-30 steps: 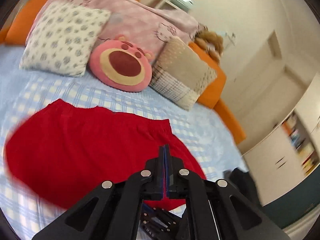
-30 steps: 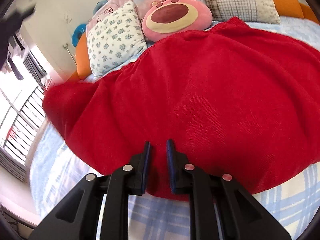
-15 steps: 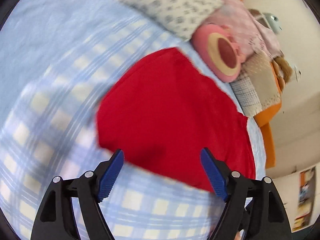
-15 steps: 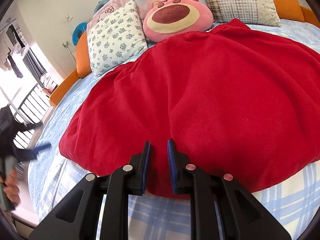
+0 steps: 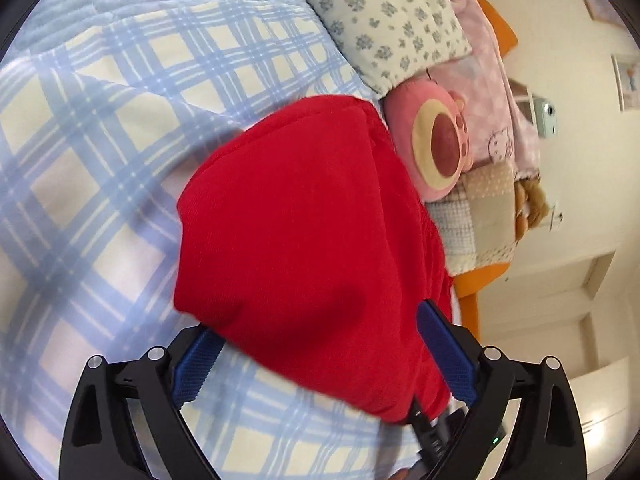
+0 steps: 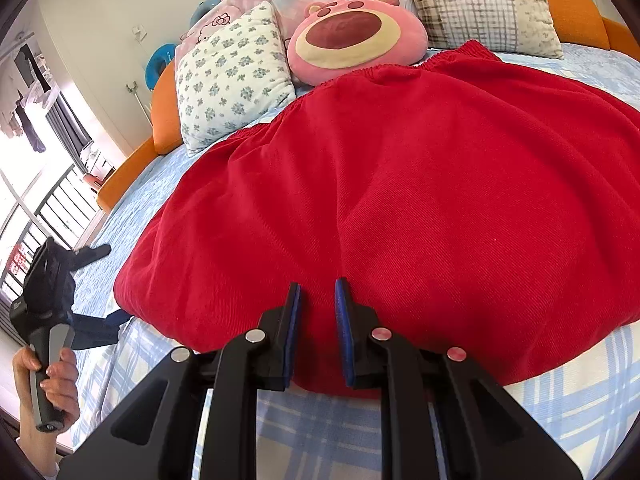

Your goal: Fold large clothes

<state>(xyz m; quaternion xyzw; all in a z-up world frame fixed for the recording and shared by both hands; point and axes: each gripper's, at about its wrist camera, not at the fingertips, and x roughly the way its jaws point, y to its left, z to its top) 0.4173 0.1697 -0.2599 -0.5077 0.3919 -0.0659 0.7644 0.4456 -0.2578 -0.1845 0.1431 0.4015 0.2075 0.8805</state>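
The right gripper (image 6: 318, 332) sits at the near hem of the red garment (image 6: 400, 200), its blue pads (image 6: 294, 340) a narrow gap apart with red cloth lying between them; whether they pinch it cannot be told. At the garment's left end the left gripper (image 5: 320, 356) is opening, jaws wide, the folded edge of the cloth between them without either pad pressing on it. A hand (image 6: 52, 380) holds that gripper's handle beyond the bed's left edge.

The garment lies spread across the middle of the blue checked bedspread (image 6: 560, 400), bare sheet showing along the near edge and wide to the left. Its gathered waistband (image 6: 360, 72) reaches the far end, touching the pink bear cushion (image 6: 352, 36). A floral pillow (image 6: 228, 80) and a patchwork pillow (image 6: 480, 4) flank the cushion against the orange headboard (image 6: 576, 8).
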